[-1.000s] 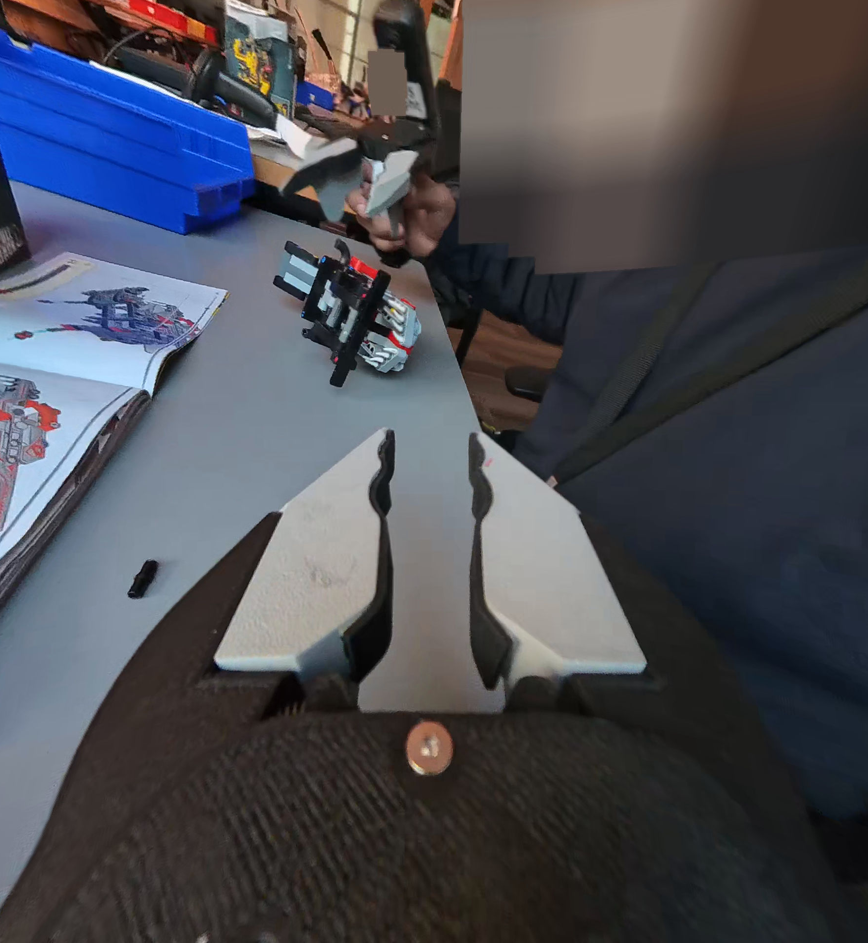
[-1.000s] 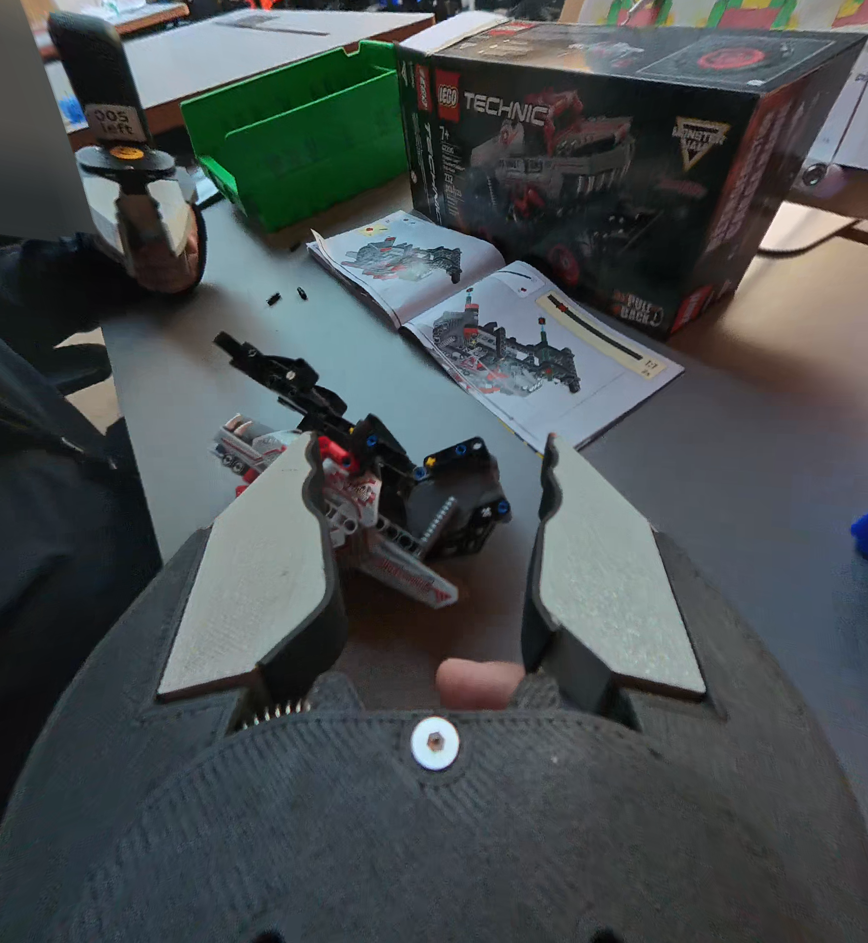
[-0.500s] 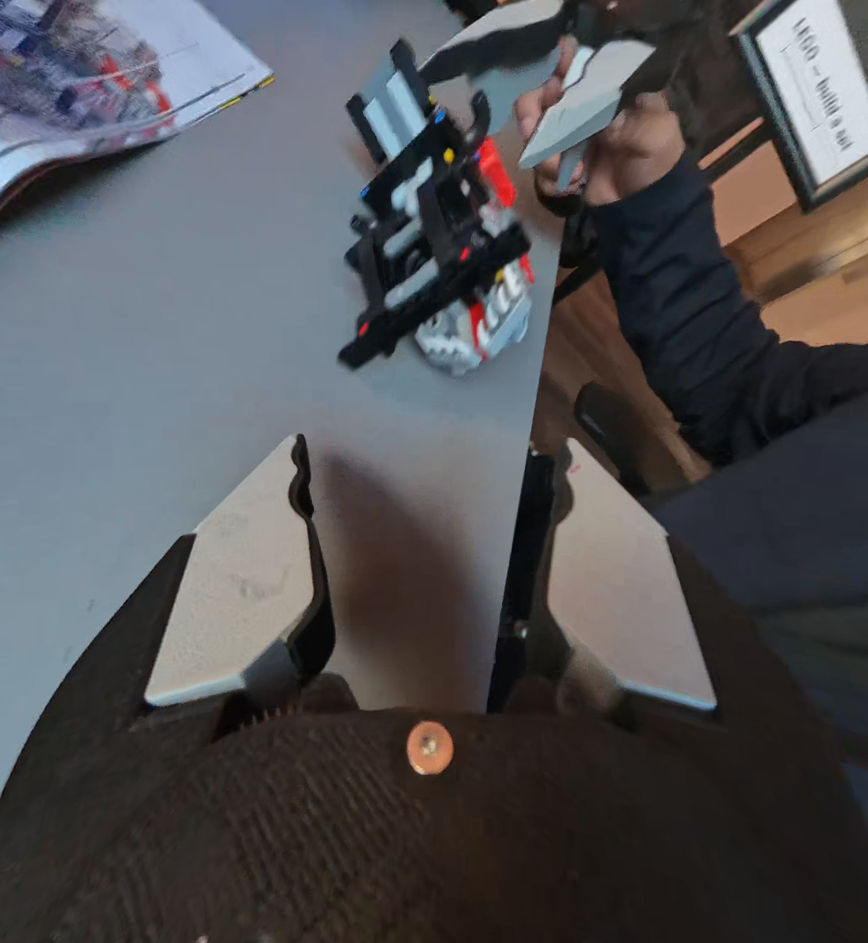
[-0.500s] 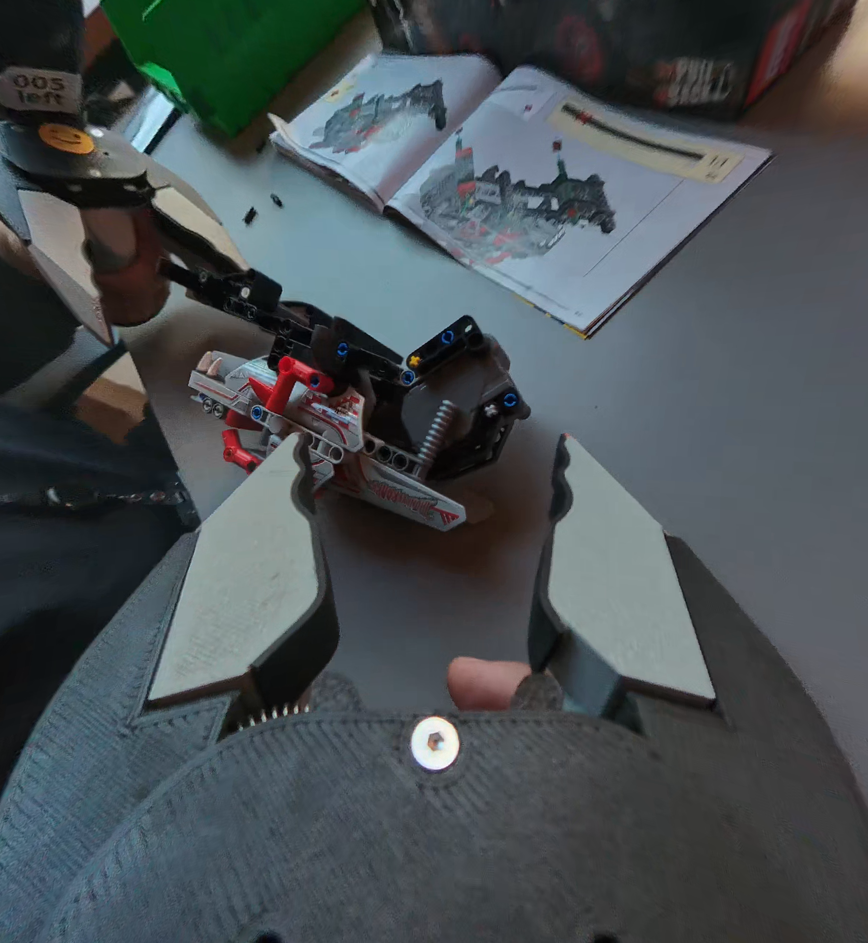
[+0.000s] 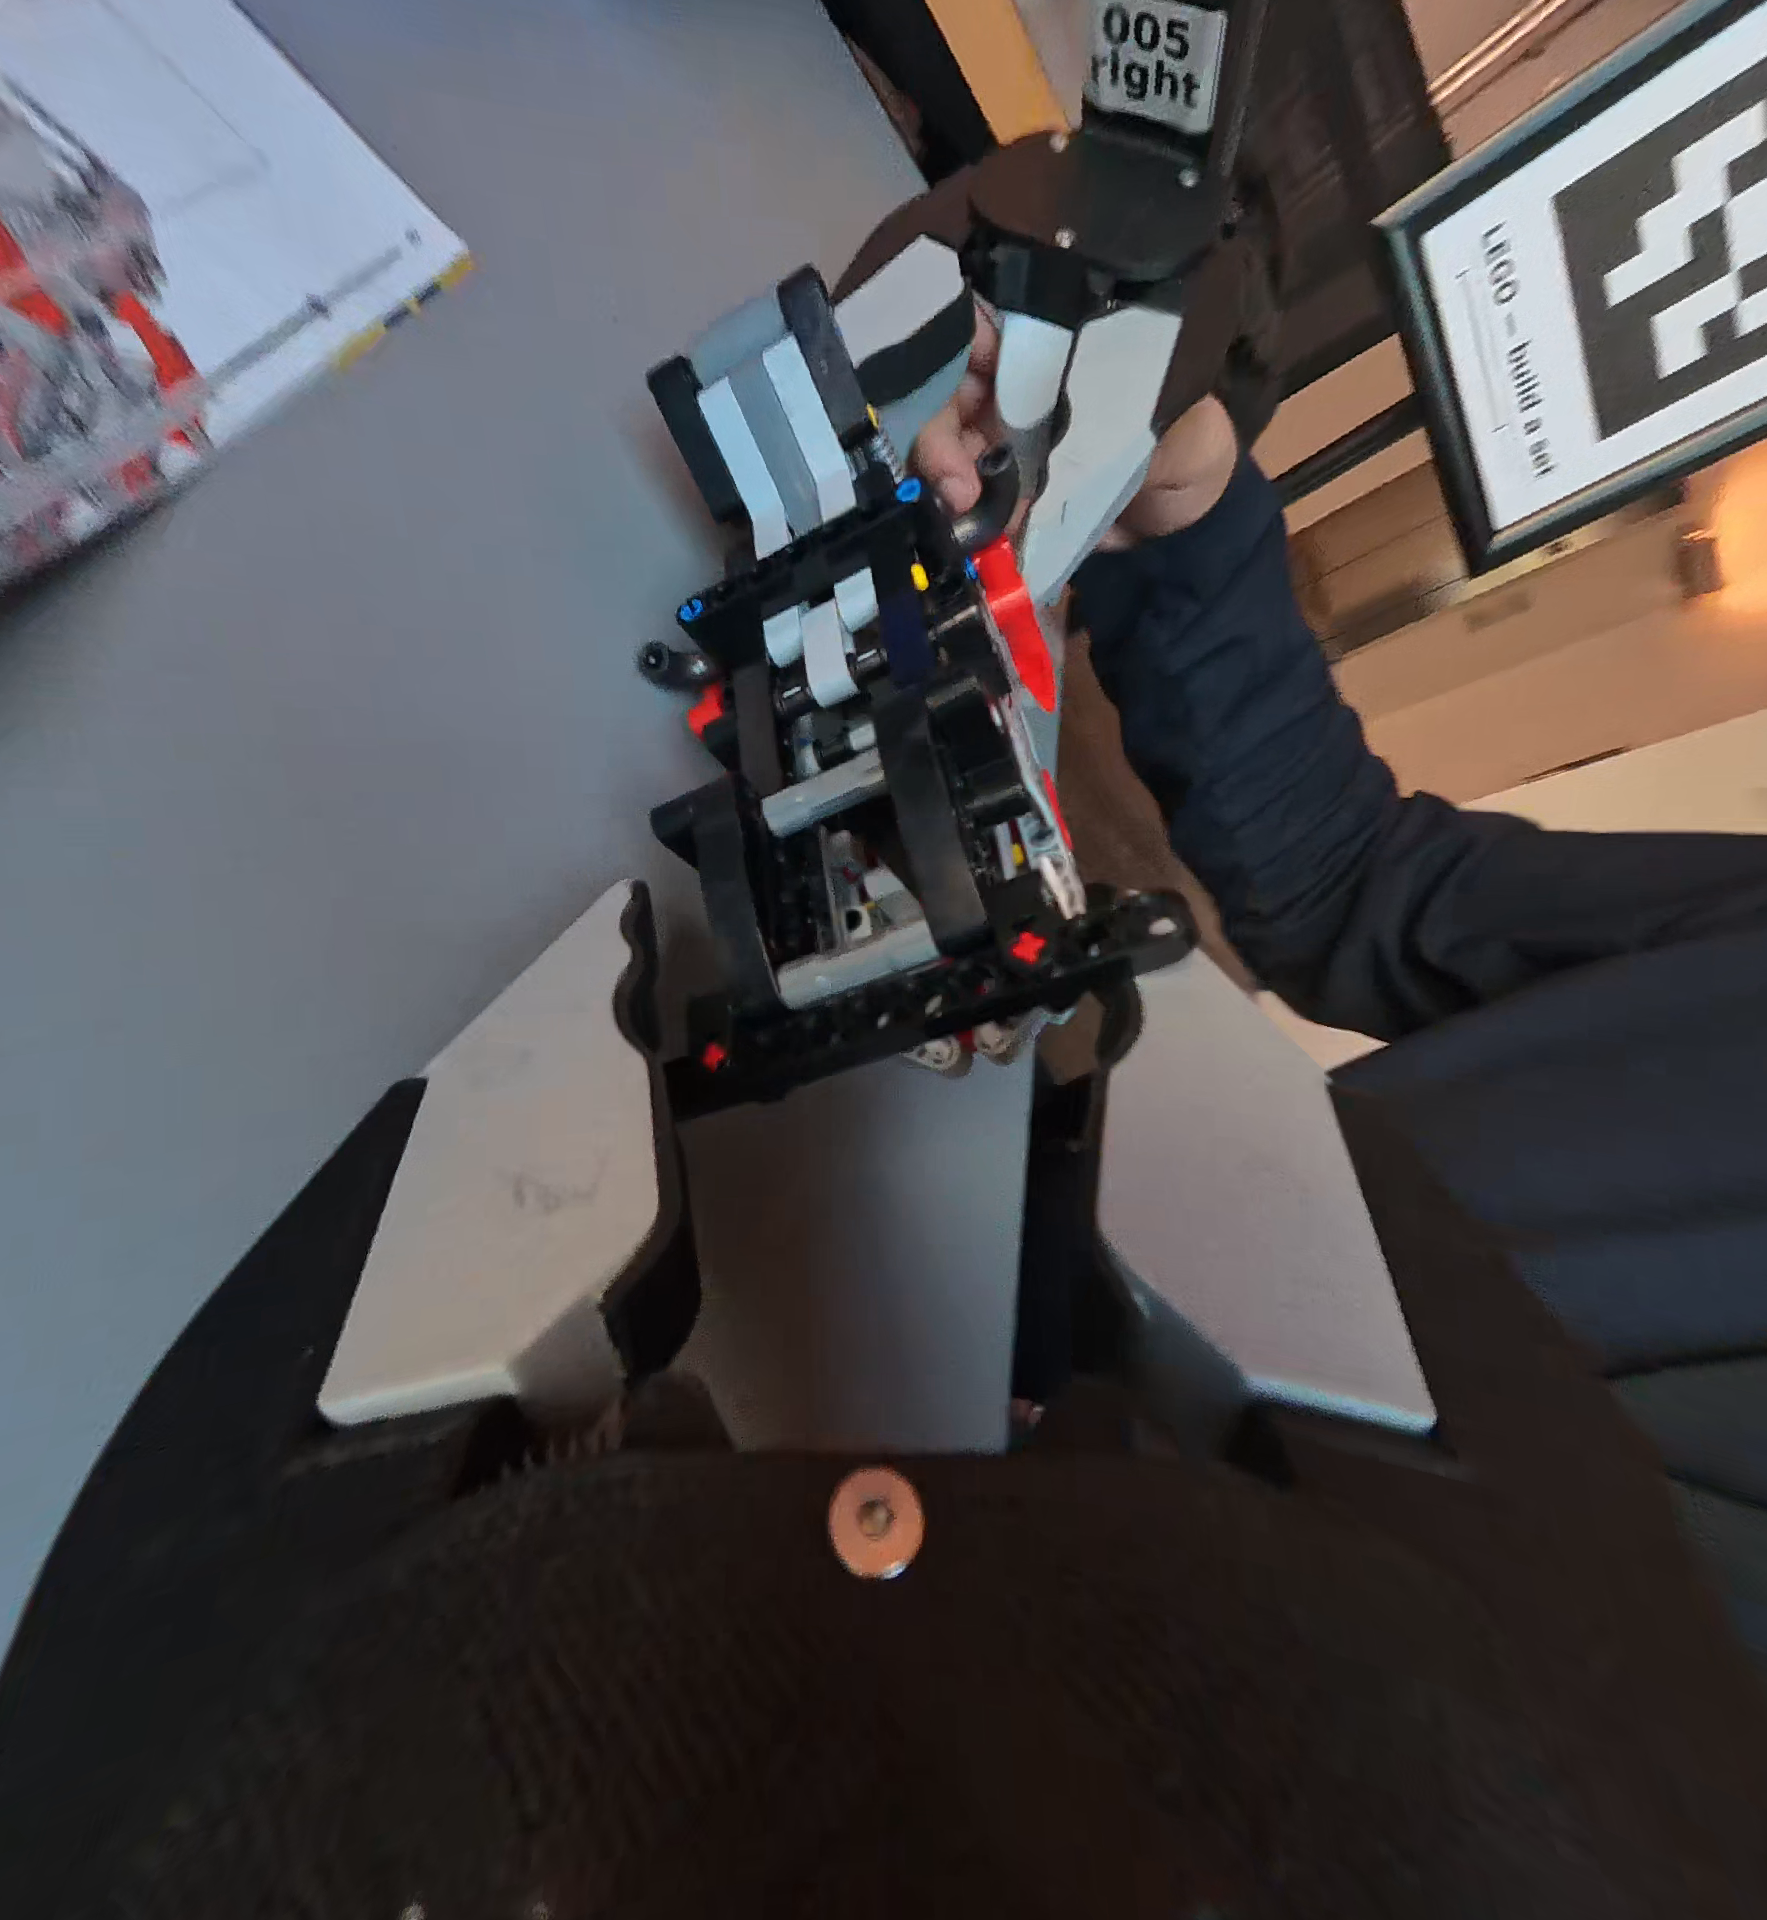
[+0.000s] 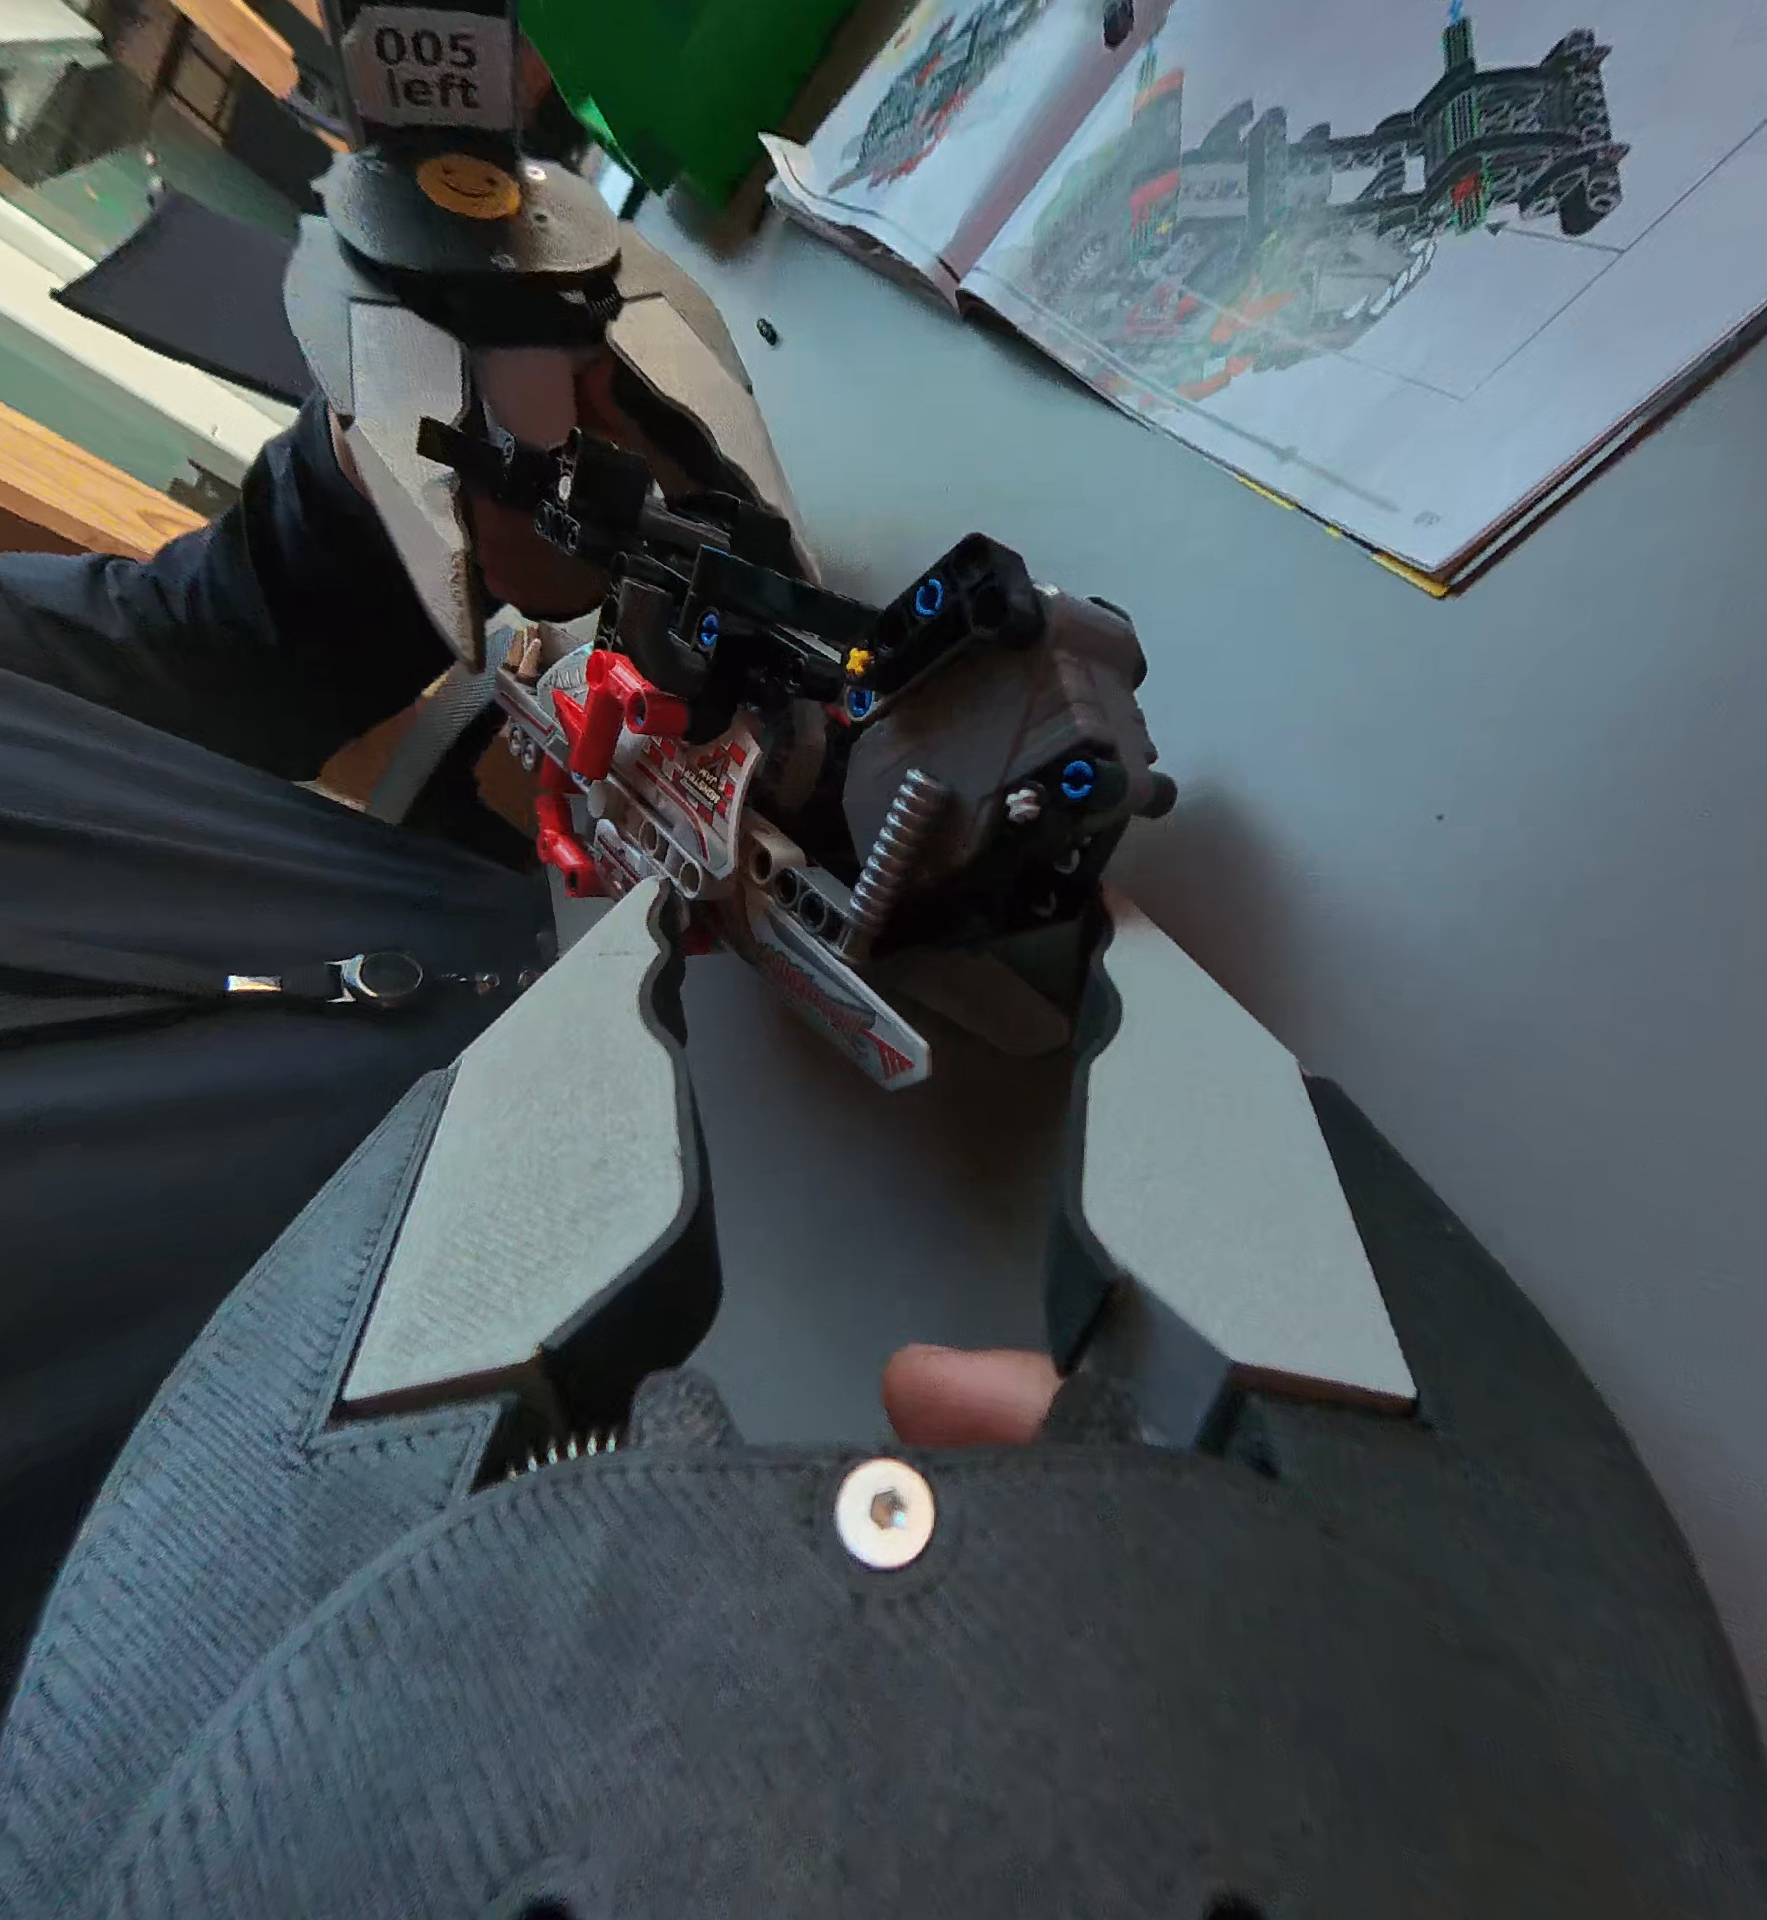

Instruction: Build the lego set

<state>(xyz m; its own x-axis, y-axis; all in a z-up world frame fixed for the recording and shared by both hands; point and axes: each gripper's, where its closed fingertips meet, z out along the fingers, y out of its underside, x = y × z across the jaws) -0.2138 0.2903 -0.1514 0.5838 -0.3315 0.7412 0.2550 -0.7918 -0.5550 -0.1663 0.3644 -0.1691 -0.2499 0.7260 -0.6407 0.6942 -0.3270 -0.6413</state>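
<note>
The partly built lego model, black, grey and red with a spring, lies on the grey table near its edge. My left gripper is open, its tips either side of the model's black end beam. It also shows in the right wrist view, with the beam between its fingers. My right gripper has its jaws narrowed onto the other end of the model, and both tips touch its sides. It shows in the left wrist view at the far end.
The open instruction booklet lies beyond the model and also shows in the left wrist view. A green bin stands behind it. A small black pin lies loose on the table. A framed sign stands off the table edge. My right fingertips sit around 10 cm from my left ones.
Both grippers have moved in onto the model from opposite ends. The left opened wide from nearly shut. The right jaws have narrowed against the model.
</note>
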